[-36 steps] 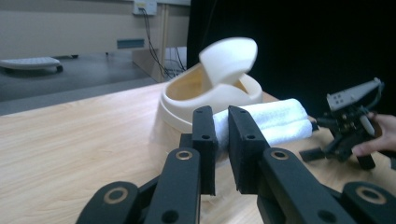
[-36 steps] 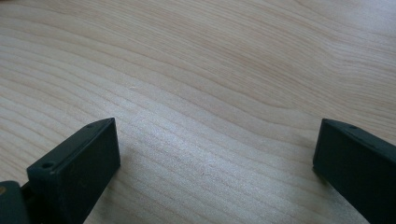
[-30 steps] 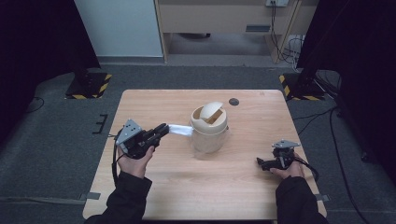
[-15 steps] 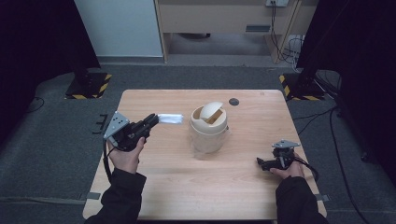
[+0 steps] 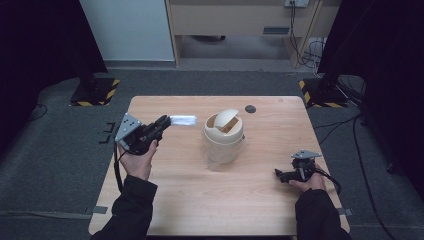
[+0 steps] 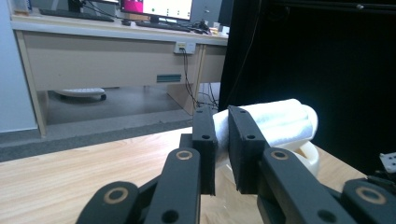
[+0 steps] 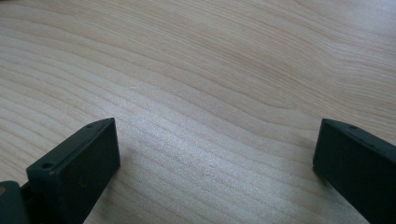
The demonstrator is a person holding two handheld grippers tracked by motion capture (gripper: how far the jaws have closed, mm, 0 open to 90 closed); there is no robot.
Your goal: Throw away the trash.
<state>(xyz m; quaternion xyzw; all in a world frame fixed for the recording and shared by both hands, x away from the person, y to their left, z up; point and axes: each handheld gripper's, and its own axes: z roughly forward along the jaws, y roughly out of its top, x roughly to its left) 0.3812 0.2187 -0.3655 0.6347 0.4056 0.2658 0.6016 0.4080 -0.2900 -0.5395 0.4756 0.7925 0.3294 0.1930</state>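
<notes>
A cream bin with a tilted swing lid (image 5: 223, 135) stands at the middle of the wooden table (image 5: 250, 200). To its left, my left gripper (image 5: 164, 121) is held above the table, pointing toward the bin and shut on a rolled white cloth (image 5: 183, 120). In the left gripper view the cloth (image 6: 275, 122) sticks out past the jaws of my left gripper (image 6: 222, 116), with the bin's rim (image 6: 310, 156) just behind it. My right gripper (image 5: 279, 174) rests low at the table's right front, and the right gripper view shows my right gripper (image 7: 215, 140) open over bare wood.
A small dark round spot (image 5: 250, 108) marks the table's far edge behind the bin. Beyond the table stand a pale desk (image 5: 235, 20) and two black stands with striped bases (image 5: 95, 92). Cables (image 5: 310, 50) lie on the floor at the back right.
My left gripper has drawn back to the left, away from the bin, and risen a little with the white cloth still in it. The right hand has stayed put.
</notes>
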